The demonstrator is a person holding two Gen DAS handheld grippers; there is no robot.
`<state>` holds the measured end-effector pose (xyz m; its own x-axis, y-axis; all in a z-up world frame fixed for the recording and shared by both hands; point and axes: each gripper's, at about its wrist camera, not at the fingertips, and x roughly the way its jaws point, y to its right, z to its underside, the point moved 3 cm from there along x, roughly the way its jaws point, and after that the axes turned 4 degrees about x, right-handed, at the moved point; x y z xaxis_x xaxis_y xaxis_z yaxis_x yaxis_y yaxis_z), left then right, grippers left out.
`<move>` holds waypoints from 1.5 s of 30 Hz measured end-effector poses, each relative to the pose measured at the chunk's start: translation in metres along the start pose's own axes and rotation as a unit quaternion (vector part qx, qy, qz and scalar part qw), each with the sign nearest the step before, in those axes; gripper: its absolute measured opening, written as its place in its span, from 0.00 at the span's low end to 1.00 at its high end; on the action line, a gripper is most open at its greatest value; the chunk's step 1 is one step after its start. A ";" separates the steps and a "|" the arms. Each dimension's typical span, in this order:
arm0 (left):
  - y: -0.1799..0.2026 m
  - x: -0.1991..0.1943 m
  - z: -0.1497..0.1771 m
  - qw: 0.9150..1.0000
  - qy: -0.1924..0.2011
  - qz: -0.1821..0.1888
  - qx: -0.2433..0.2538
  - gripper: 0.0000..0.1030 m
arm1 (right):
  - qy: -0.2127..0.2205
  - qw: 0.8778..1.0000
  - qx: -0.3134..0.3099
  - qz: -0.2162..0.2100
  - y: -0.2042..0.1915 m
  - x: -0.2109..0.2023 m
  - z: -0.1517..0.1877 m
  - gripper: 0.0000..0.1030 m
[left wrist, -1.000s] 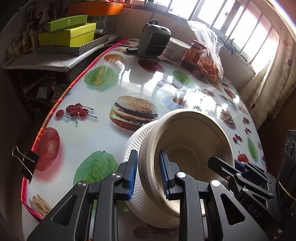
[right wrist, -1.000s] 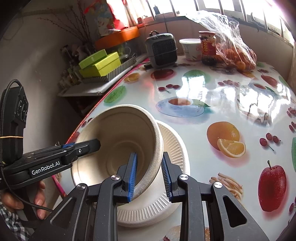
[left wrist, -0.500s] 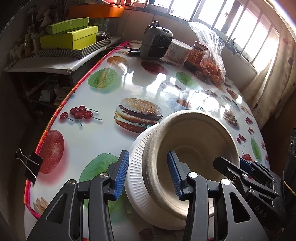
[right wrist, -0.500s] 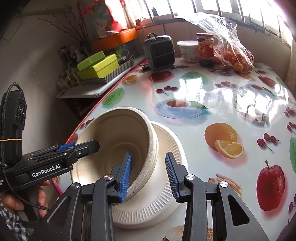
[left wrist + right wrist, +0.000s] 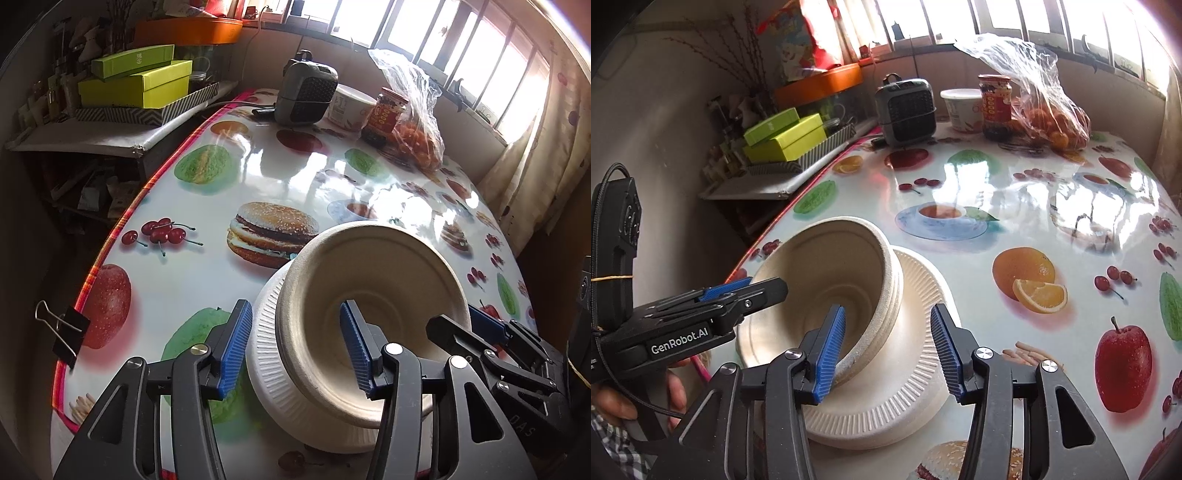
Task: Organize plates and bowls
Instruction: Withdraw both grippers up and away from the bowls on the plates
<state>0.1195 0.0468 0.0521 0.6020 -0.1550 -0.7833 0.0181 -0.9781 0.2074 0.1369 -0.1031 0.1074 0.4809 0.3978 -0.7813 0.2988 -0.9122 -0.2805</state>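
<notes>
Both grips have let go since a second ago: my left gripper (image 5: 295,347) and right gripper (image 5: 886,350) are opening, each straddling one side of the paper bowl's (image 5: 373,295) rim, pads clear of it. That bowl sits on the paper plate (image 5: 916,369) below my fingertips. Beyond lies the fruit-print table (image 5: 295,173), unobstructed.

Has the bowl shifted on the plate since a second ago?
No. The bowl stays put on the plate, near the printed burger; only the jaws are opening.
</notes>
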 end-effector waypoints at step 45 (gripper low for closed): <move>-0.028 -0.052 0.070 0.997 0.063 -0.043 0.031 0.59 | 0.064 0.997 -0.023 0.047 -0.012 -0.056 0.063 0.57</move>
<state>0.0324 0.0725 0.0459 0.6953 -0.0549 -0.7166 0.0278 -0.9943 0.1032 0.0545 -0.1204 0.1193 0.6092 0.3230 -0.7242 0.2833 -0.9417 -0.1816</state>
